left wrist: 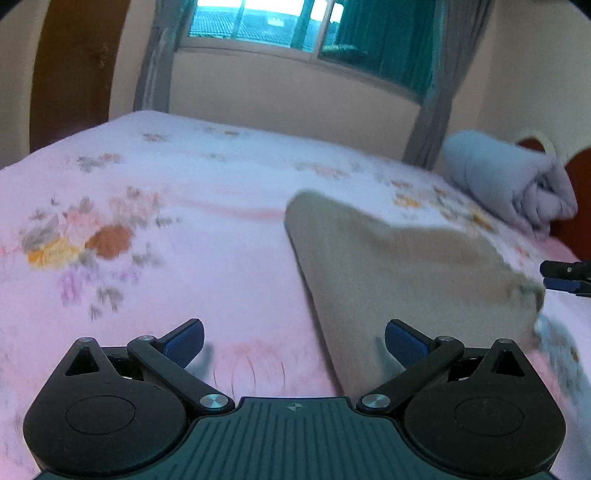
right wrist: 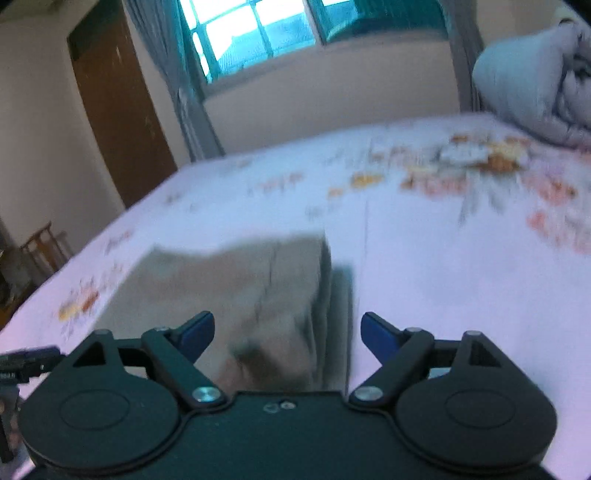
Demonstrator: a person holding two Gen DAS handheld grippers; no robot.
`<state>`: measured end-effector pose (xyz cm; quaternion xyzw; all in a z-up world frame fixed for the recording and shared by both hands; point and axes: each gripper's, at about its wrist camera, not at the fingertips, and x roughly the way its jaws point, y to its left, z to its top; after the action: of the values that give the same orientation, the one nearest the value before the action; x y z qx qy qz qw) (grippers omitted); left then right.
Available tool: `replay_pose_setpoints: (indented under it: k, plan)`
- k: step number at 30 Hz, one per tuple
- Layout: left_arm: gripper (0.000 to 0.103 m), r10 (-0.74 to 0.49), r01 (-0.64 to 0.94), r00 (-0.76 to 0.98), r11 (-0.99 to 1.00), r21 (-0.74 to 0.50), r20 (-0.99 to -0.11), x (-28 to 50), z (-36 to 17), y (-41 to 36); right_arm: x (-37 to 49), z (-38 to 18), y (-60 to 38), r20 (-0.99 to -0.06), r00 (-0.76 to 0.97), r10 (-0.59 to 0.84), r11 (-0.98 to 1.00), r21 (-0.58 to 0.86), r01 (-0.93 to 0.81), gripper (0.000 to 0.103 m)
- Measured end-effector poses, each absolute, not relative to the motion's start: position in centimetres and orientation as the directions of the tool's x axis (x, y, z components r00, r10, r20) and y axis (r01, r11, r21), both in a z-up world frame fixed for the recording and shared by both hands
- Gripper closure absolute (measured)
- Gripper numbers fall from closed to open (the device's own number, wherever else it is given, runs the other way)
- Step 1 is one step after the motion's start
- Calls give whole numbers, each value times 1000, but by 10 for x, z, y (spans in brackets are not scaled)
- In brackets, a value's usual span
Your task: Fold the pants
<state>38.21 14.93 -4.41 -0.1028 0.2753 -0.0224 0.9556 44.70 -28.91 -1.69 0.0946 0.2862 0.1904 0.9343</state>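
Observation:
Folded tan pants (left wrist: 399, 273) lie flat on the floral pink bedsheet (left wrist: 155, 206). In the left wrist view they sit to the right of centre, their near left edge running under my left gripper (left wrist: 293, 338), which is open wide with nothing between its blue pads. In the right wrist view the pants (right wrist: 236, 280) lie straight ahead and a little left. My right gripper (right wrist: 286, 332) hovers over their near right corner, open, the pads apart from the cloth. The right gripper's fingers (left wrist: 565, 277) show at the right edge of the left wrist view.
A rolled grey quilt (left wrist: 509, 181) lies at the bed's far right corner. Beyond the bed are a wall, a window with grey curtains (left wrist: 280, 26) and a brown door (right wrist: 118, 110). A wooden rack (right wrist: 44, 247) stands off the bed's left side.

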Motion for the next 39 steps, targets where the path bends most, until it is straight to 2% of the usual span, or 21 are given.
replay_pose_setpoints:
  k: [2,4,6,10,13,15,17,20,23,25,30,35,39]
  plan:
    - [0,-93,-29,855,974,-226,-510,401,-39,155,461,-8,-287,-466,784,411,907,297,-300,23]
    - [0,-71,-43,866,976,-215,-495,430,-34,158,479,-5,-280,-472,785,402,913,277,-301,23]
    - [0,-61,-54,865,976,-213,-498,463,-31,160,502,-5,-271,-493,795,354,934,220,-280,23]
    - [0,-33,-104,841,970,-221,-540,529,-45,156,541,-24,-267,-539,785,305,952,205,-229,24]
    - [0,2,-158,785,968,-196,-619,557,-75,153,563,-53,-264,-654,717,241,970,146,-193,21]
    - [0,2,-152,798,968,-198,-603,551,-79,152,562,-60,-277,-648,714,265,964,204,-173,21]
    - [0,16,-151,806,972,-179,-592,536,-69,149,546,-50,-292,-585,755,297,948,278,-158,27]
    - [0,38,-104,832,990,-90,-553,498,-41,135,504,-30,-306,-499,804,323,933,311,-181,26]
    - [0,32,-78,859,995,-69,-512,451,-13,121,456,-15,-312,-460,814,356,917,340,-209,13]
    - [0,28,-77,866,994,-78,-499,414,4,115,414,-2,-314,-434,829,352,919,329,-218,6]
    - [0,3,-69,881,990,-121,-472,320,24,100,310,24,-320,-385,863,327,936,260,-238,6]
    - [0,-24,-41,887,991,-130,-461,227,18,82,211,24,-323,-306,918,253,967,101,-233,6]
    - [0,-33,-31,888,991,-131,-459,166,5,74,157,13,-335,-291,936,198,978,119,-169,6]
